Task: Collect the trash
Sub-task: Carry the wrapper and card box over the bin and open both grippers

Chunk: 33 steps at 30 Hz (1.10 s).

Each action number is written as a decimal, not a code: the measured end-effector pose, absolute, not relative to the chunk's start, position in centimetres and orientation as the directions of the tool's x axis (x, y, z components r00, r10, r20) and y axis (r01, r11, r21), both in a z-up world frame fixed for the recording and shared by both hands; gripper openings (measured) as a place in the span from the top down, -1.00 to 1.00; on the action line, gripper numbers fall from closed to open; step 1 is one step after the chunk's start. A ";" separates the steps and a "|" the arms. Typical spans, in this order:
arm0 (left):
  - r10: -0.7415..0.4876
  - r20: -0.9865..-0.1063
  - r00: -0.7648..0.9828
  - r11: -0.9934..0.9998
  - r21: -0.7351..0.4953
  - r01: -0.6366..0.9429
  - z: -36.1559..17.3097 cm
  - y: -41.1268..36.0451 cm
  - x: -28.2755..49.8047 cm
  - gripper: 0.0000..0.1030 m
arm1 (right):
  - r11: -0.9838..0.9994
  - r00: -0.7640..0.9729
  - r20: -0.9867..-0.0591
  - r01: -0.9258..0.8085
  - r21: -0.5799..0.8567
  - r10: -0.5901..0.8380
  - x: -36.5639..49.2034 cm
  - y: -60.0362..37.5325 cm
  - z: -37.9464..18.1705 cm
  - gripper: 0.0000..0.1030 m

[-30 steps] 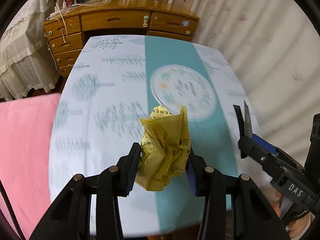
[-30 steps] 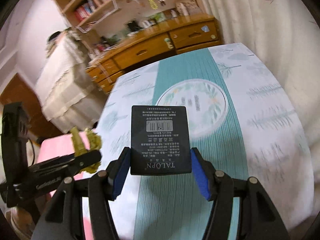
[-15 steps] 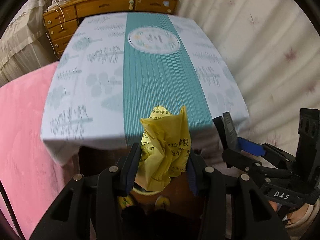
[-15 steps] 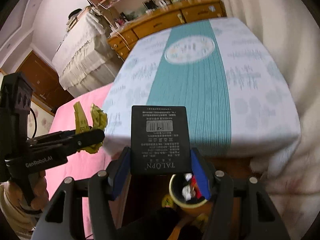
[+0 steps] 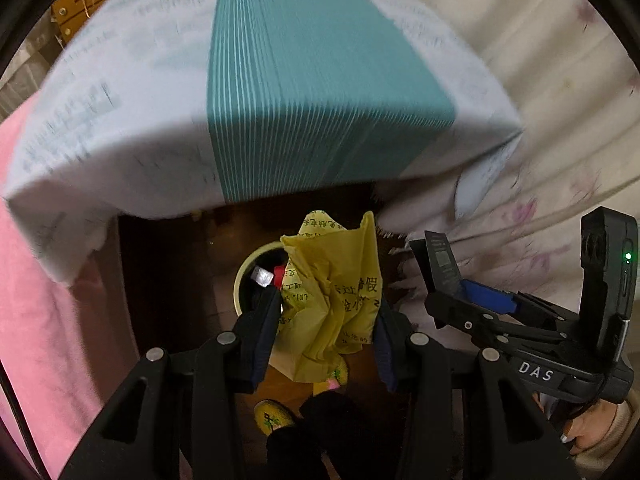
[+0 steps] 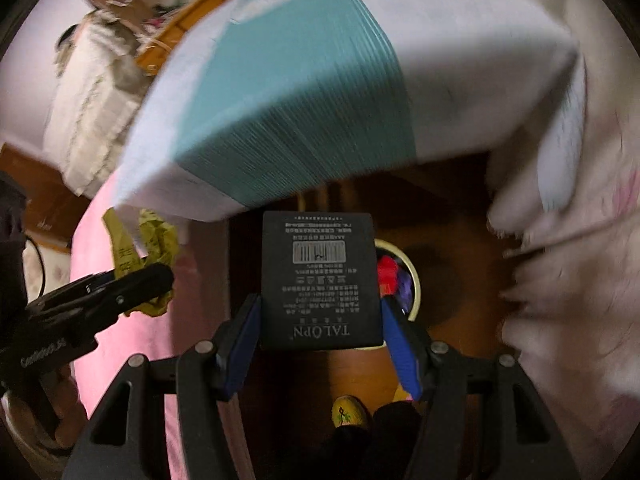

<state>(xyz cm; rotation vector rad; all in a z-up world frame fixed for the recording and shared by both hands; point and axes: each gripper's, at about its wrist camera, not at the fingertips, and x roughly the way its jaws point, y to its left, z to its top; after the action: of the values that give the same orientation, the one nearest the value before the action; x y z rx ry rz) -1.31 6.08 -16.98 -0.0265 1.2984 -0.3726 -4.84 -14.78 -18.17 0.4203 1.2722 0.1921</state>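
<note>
Left gripper (image 5: pixel 326 344) has its blue-padded fingers (image 5: pixel 266 340) closed partway on a crumpled yellow paper wrapper (image 5: pixel 334 300) with black Chinese print on it; a few characters show but I can't read the lines properly. Right gripper (image 6: pixel 320 336) is clamped wider around a flat black rectangular box (image 6: pixel 320 280), which reads "TALOPN" in white (upside down in this view), with a barcode sticker and rows of tiny print too small to make out. In the left camera the right gripper's body says "DAS"; the white lettering on the left one's body is too blurred in the right camera. Both point down past the edge of the table with the white and teal striped cloth (image 5: pixel 304 92), over a round pale-rimmed trash bin (image 6: pixel 414 280) on the dark wooden floor (image 6: pixel 452 264), with red and purple scraps inside.
</note>
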 end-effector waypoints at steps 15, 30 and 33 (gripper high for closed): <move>-0.237 -0.962 0.132 0.953 -0.204 0.224 -41.4 6.4 0.3 0.16 | 0.862 0.255 -0.898 0.279 0.422 0.358 -4.8 -14.7 -41.6 -0.17; -0.198 -0.955 0.220 0.977 -0.175 0.121 -48.5 8.5 1.0 -0.99 | 0.911 0.301 -0.903 0.183 0.369 0.306 -3.2 -13.6 -49.8 -0.56; -0.193 -0.945 0.264 0.980 -0.173 0.098 -47.6 9.0 0.9 -0.99 | 0.916 0.320 -0.903 0.185 0.356 0.286 -3.4 -13.8 -49.5 -0.56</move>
<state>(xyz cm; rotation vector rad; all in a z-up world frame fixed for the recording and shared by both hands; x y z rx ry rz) 0.90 9.03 -47.64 -0.0853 1.2895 -0.1965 -3.39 -13.83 -49.46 0.4364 1.2549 0.0694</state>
